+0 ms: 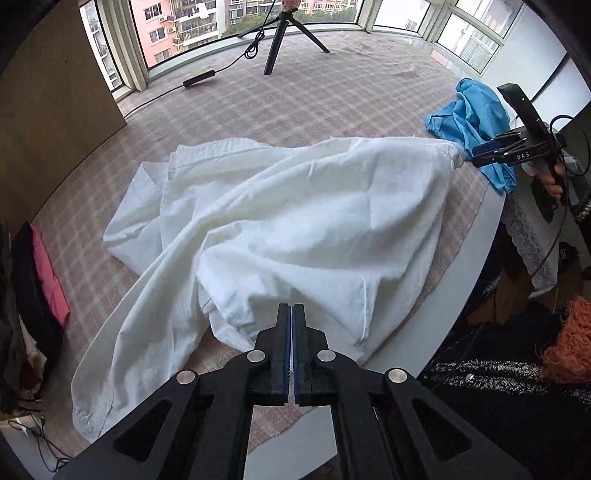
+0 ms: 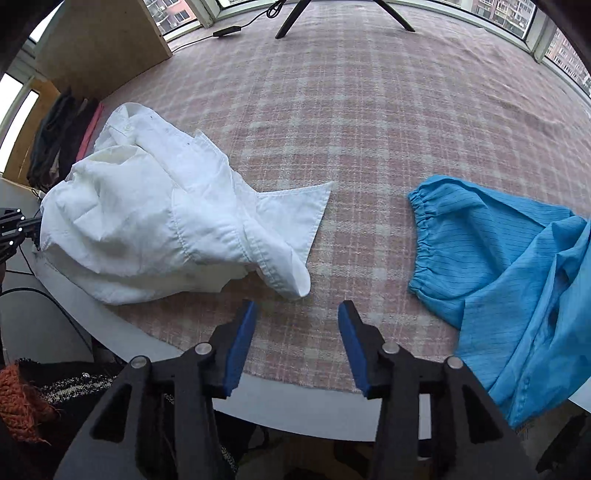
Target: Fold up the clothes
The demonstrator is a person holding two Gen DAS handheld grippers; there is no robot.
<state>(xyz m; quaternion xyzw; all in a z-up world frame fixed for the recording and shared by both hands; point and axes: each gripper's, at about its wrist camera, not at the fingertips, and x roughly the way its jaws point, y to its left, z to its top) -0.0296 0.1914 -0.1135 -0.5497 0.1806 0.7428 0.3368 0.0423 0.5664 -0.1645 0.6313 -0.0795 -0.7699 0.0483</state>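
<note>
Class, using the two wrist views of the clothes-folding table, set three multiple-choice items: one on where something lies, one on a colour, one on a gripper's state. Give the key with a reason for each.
1. In the right wrist view, where does the crumpled blue garment with the elastic cuff lie relative to the crumpled white cotton shirt?
A. To its right, apart from it
B. On top of it
C. Underneath it

2. What colour are the pads on the right gripper fingers?
A. Red
B. Blue
C. Yellow

3. How do the left gripper fingers stand?
A. Wide apart
B. Closed together
C. Clamped around the black tripod

Key: 1 A, bare pink checked tablecloth shows between the two garments. 2 B, both pads are plainly blue. 3 B, the left wrist view shows the pads pressed together over the shirt.
</note>
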